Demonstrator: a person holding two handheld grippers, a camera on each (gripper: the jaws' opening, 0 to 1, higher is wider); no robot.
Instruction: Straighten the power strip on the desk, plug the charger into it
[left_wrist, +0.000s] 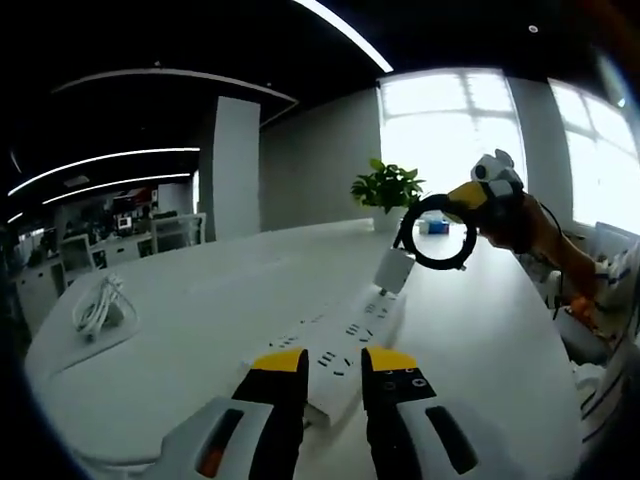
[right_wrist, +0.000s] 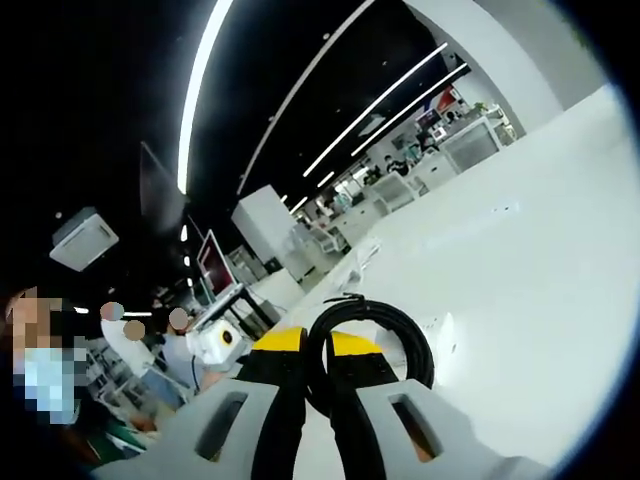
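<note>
I see the white tabletop (left_wrist: 200, 300) carrying the power strip (left_wrist: 340, 345) lengthwise. My left gripper (left_wrist: 333, 368) hovers just over the strip's near end, jaws slightly spread, holding nothing. Above the strip's far end, my right gripper (left_wrist: 478, 195) pinches the coiled black cable (left_wrist: 438, 232), the white charger (left_wrist: 393, 268) dangling beneath.

White power strip (left_wrist: 345, 350) and white charger (left_wrist: 393, 269) with black coiled cable (left_wrist: 438, 231) on white desk (left_wrist: 190, 320); yellow-tipped black grippers (left_wrist: 333, 372).
</note>
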